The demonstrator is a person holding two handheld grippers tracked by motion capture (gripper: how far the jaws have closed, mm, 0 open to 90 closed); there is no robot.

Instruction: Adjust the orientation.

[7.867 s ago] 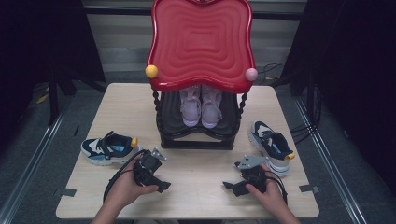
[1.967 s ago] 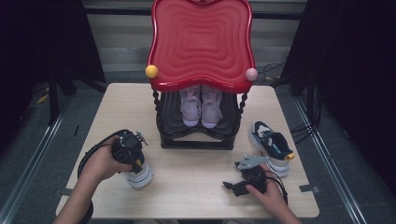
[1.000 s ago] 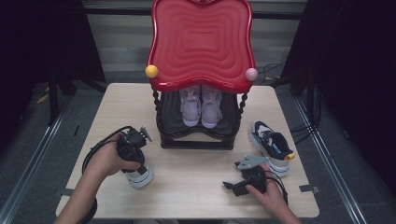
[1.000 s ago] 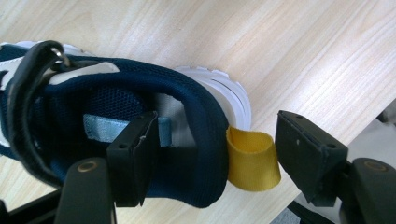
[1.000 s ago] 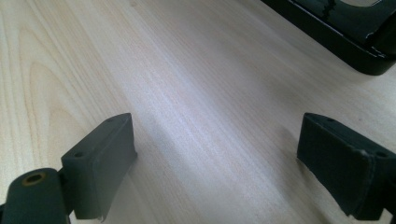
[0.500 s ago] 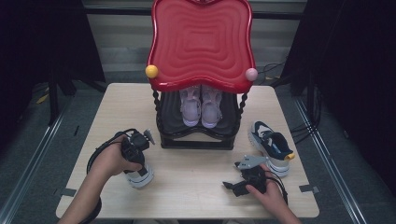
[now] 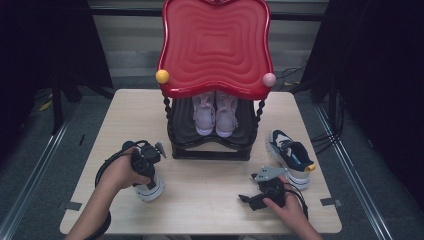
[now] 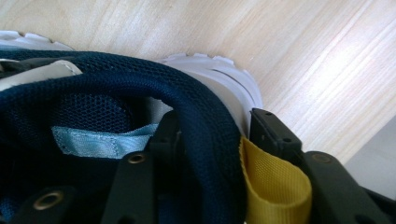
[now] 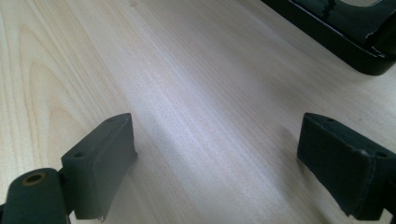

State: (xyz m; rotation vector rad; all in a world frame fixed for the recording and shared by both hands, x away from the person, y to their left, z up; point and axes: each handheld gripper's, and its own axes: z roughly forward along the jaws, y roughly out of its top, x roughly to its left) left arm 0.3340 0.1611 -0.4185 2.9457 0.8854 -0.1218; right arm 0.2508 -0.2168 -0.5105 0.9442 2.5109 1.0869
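Left gripper point(image 8: 210, 154) straddles the sneaker's point(image 8: 116, 107) heel collar.

Black two-jaw grippers, left gripper point(image 7: 145, 160), right gripper point(image 7: 267, 192); grey three-cornered plate on right; black looping cables; screw holes in jaws.

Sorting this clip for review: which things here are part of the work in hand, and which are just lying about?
In hand:
- navy sneaker, its heel collar between the closing jaws
- left gripper
- black-and-red shoe rack

Lying about:
- matching sneaker at the table's right
- pink shoes on the rack
- right gripper, open above bare table
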